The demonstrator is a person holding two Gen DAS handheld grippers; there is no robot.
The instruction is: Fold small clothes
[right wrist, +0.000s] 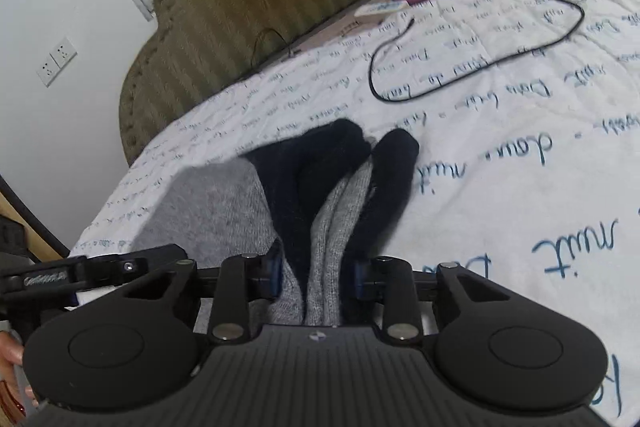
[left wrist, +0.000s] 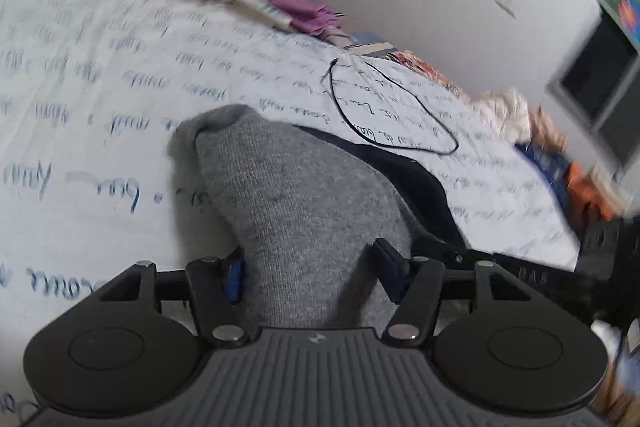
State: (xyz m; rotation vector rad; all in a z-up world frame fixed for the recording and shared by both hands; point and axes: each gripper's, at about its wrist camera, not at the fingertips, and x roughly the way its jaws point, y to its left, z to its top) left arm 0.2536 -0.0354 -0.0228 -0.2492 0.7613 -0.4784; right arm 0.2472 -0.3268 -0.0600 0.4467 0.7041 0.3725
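Two grey knit socks with black toes [right wrist: 332, 195] lie on a bed's white bedsheet [right wrist: 500, 131] printed with blue handwriting, their soft ribbed fabric bunched lengthwise. The right gripper [right wrist: 318, 273] has its jaws clenched on the grey middle of the pair, while the left gripper [left wrist: 308, 271] straddles the grey sock end [left wrist: 296, 203], its pads at the cloth's sides. One thin black cable [right wrist: 480, 47] loops behind; the left view is motion-blurred, and the cuffs are hidden beneath both grippers.

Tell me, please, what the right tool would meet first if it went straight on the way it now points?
The right tool already has the grey and black socks bunched between its fingers, so it would push further into them first. Beyond their black toes lies the white bedsheet with blue writing; depth there is unclear.
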